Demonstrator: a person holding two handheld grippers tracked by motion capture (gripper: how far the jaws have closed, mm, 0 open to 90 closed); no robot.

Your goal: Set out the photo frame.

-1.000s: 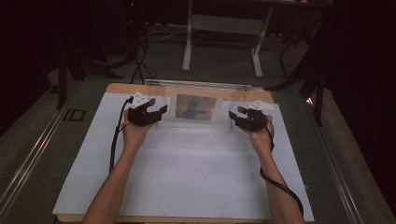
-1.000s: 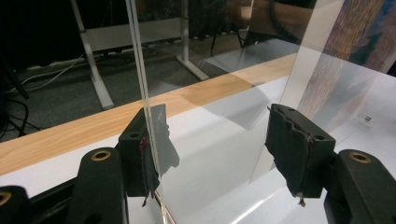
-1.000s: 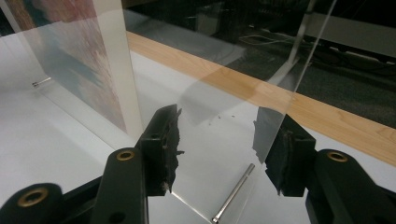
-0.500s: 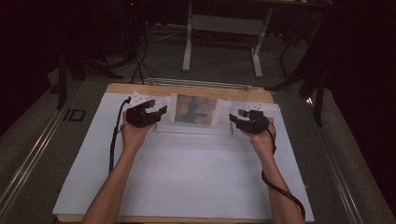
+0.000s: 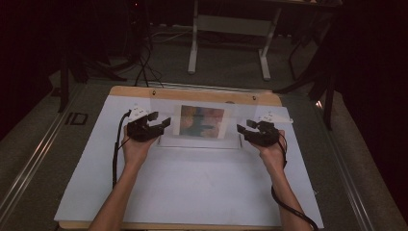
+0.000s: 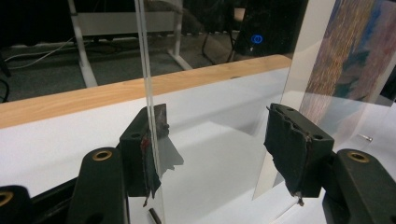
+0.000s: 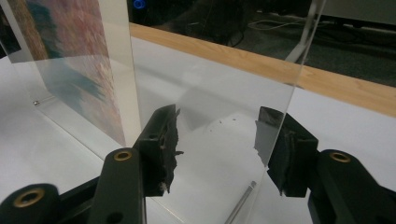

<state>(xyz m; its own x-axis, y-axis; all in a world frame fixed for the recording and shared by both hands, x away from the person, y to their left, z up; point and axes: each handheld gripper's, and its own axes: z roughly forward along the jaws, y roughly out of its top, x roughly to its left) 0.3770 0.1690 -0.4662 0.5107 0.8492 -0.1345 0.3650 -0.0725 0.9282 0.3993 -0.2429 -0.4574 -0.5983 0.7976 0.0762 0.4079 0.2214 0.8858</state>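
Standing near the worktop's far edge: clear picture stand point(image 5: 202, 126), between wide-open left gripper point(image 5: 155, 126) and wide-open right gripper point(image 5: 248, 130).

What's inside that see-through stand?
A colourful picture sits inside the clear stand, standing upright. Blurry reds and blues show; what it depicts is unclear, and its back is hidden.

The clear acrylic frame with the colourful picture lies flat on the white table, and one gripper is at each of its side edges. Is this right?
Not quite. The clear acrylic frame does not lie flat: it stands upright on the white table, as the left gripper view and the right gripper view show. The rest holds: the left gripper is at one side edge and the right gripper at the other.
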